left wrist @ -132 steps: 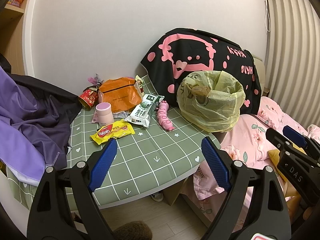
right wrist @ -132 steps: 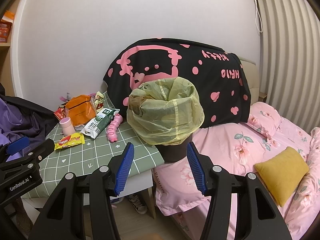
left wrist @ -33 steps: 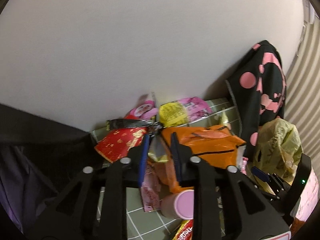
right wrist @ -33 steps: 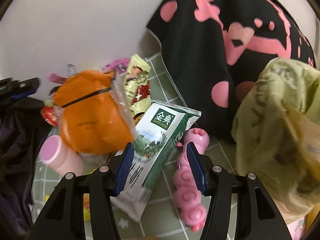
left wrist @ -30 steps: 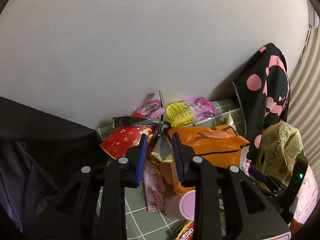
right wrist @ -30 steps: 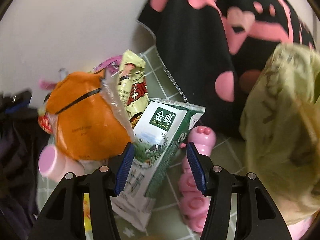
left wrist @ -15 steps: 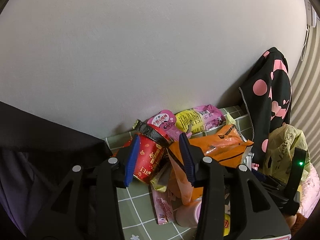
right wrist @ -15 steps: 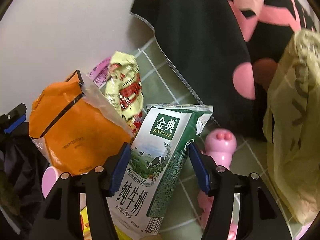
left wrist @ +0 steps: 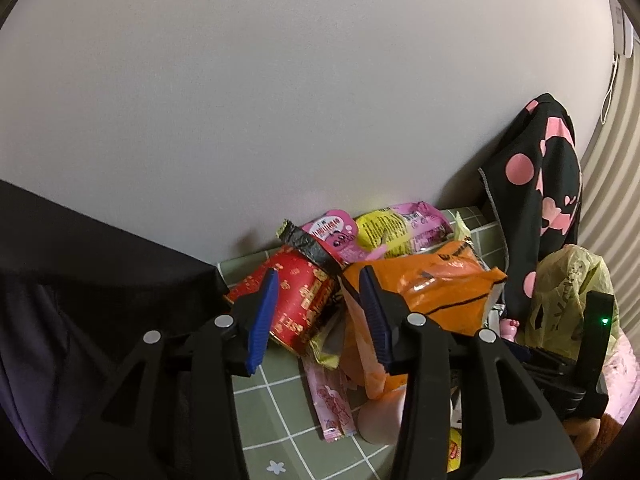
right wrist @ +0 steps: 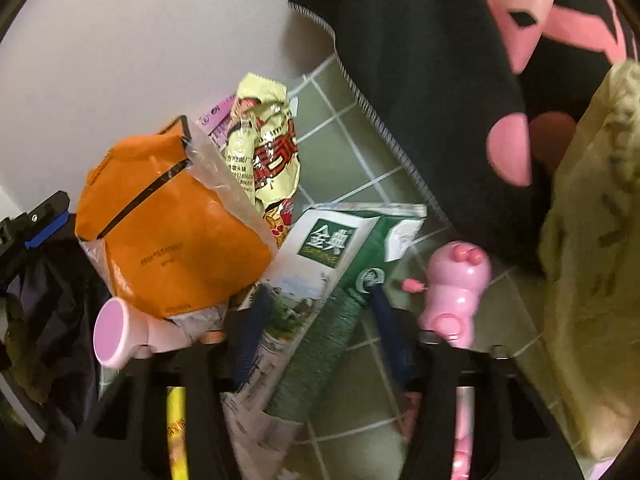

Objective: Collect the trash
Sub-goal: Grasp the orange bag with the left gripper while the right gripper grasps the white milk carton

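My left gripper (left wrist: 316, 312) is open, its fingers on either side of a red cup (left wrist: 296, 300) lying on its side near the wall. An orange bag (left wrist: 420, 292) lies just right of it. My right gripper (right wrist: 316, 332) is open, its fingers straddling a green and white milk carton (right wrist: 320, 280) lying flat on the green checked table (right wrist: 344, 160). The orange bag (right wrist: 168, 232) is left of the carton. The yellow-green trash bag (right wrist: 592, 280) is at the right edge; it also shows in the left wrist view (left wrist: 568, 300).
A pink caterpillar toy (right wrist: 456, 292), a pink-lidded bottle (right wrist: 116, 332), a cream snack wrapper (right wrist: 268, 152) and pink and yellow packets (left wrist: 384, 232) lie on the table. A black and pink blanket (right wrist: 440, 80) hangs behind. Dark clothes (left wrist: 80, 280) lie at left.
My left gripper opened from around a small wrapper and now straddles the red cup. My right gripper moved down and forward over the milk carton, jaws either side of it.
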`<state>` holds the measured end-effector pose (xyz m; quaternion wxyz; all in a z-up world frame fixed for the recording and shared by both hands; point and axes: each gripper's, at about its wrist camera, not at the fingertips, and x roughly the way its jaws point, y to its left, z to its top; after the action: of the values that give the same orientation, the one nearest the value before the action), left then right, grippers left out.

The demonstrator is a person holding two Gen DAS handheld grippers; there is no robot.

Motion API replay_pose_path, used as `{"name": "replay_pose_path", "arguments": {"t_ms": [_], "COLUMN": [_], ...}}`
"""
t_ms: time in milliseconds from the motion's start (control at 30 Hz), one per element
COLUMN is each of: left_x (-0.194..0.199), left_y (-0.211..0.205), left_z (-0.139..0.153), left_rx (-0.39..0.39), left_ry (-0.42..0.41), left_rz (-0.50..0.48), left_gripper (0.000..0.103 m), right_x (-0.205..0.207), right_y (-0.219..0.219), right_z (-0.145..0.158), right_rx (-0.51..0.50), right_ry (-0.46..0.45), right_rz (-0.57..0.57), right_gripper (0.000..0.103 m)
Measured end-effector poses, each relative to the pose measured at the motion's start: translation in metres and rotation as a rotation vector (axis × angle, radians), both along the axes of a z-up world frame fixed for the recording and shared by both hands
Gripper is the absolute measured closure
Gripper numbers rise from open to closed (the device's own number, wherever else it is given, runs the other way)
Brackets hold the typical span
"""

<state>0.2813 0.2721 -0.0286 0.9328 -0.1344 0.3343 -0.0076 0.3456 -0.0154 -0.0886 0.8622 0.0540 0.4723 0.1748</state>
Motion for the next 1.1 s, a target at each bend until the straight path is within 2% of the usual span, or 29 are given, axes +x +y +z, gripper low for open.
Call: {"name": "replay_pose_path", "arguments": {"t_ms": [33, 67, 200, 300, 467, 500, 567, 600, 633, 733, 900, 1000, 1100], "left_x": [0.0, 0.001, 0.01, 0.016, 0.026, 0.028, 0.031, 0.032, 0.032, 0.028, 0.018, 0.018, 0.018], "left_y": [-0.003, -0.005, -0.023, -0.033, -0.053, -0.055, -0.058, -0.058, -0.057, -0.051, -0.036, -0.029, -0.026], "left_z": [0.0, 0.0, -0.007, -0.016, -0.029, -0.03, -0.03, -0.029, -0.026, -0.014, 0.014, 0.021, 0.022], "left_rx": [-0.009, -0.014, -0.021, -0.032, -0.024, -0.017, -0.006, -0.004, -0.008, -0.026, -0.049, -0.067, -0.043], "left_ry": [0.0, 0.0, 0.032, 0.079, 0.157, 0.168, 0.184, 0.189, 0.187, 0.157, 0.083, 0.066, 0.068], "left_rz": [-0.016, -0.032, -0.116, -0.116, -0.133, -0.132, -0.125, -0.127, -0.125, -0.117, -0.077, -0.064, -0.055], "left_gripper": [0.063, 0.062, 0.057, 0.057, 0.057, 0.058, 0.082, 0.083, 0.085, 0.089, 0.089, 0.089, 0.089], "right_x": [-0.002, -0.004, -0.009, -0.02, -0.035, -0.029, -0.036, -0.039, -0.04, -0.035, -0.036, -0.039, -0.037], "right_y": [-0.003, -0.008, -0.021, -0.019, -0.028, -0.028, -0.021, -0.023, -0.026, -0.027, -0.022, -0.013, -0.002], "right_z": [0.002, 0.004, 0.009, 0.003, 0.017, 0.018, 0.018, 0.02, 0.02, 0.018, 0.031, 0.032, 0.025], "right_rx": [-0.018, -0.022, -0.03, -0.036, -0.046, -0.039, -0.014, -0.004, 0.004, -0.012, -0.047, -0.041, -0.057], "right_ry": [0.0, 0.005, 0.007, -0.002, -0.006, -0.02, -0.059, -0.063, -0.061, -0.054, -0.069, -0.06, -0.042], "right_rz": [0.006, 0.009, 0.011, 0.01, 0.008, 0.005, -0.006, -0.011, -0.016, -0.034, -0.047, -0.044, -0.035], "right_gripper": [0.087, 0.088, 0.089, 0.093, 0.093, 0.092, 0.083, 0.067, 0.061, 0.061, 0.061, 0.061, 0.061]}}
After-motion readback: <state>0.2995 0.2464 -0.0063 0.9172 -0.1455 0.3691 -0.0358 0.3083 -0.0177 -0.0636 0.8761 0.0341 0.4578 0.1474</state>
